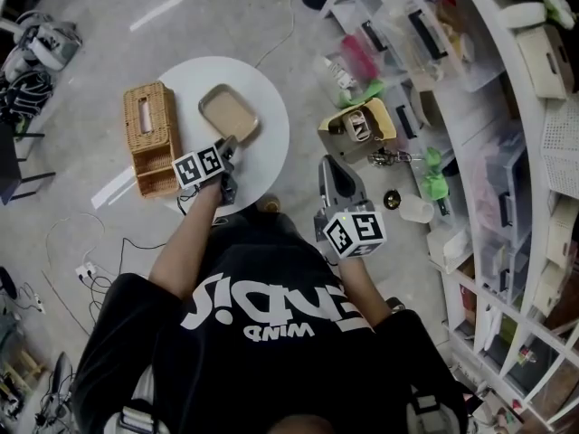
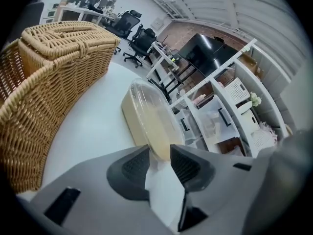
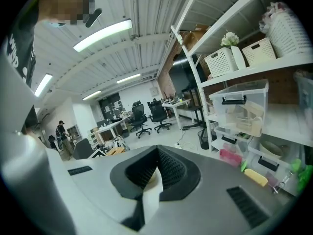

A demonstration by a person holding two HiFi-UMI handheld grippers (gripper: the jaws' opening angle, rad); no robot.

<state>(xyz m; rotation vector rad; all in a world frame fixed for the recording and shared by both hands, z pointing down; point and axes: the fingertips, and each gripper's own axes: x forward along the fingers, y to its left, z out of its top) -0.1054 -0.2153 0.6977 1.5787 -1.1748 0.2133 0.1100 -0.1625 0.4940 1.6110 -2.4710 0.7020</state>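
We see the box (image 1: pixel 228 113) (image 2: pixel 149 119), a flat beige one with a clear lid, lying on the round white desk (image 1: pixel 262 89) (image 2: pixel 98 126), near the desk's middle. Its near end runs straight into the left claw (image 1: pixel 228 147) (image 2: pixel 160 158). In the left gripper view the rim of that end sits between the two dark pads, one pad against each side, so we read the left claw as closed on the box's rim. The rest of the box stretches away from the claw across the desk, toward the far edge.

Just beside the box, on the person's left, stands a wicker basket (image 1: pixel 149 134) (image 2: pixel 44 82) with its lid on. It takes up the desk's left edge and fills the left side of the left gripper view. A strip of bare desk lies between box and basket, so the two are apart.

The right claw (image 1: pixel 333 165) (image 3: pixel 156 152) is well apart from the box, off the desk, held over the floor (image 1: pixel 109 25) to the person's right. We see its pads drawn together with only a thin slit between them and nothing held there.

Near it on the floor lies an open yellow carton (image 1: pixel 357 129). Beyond that rise white shelves (image 1: pixel 507 152) (image 3: pixel 254 67) loaded with clear bins and baskets.
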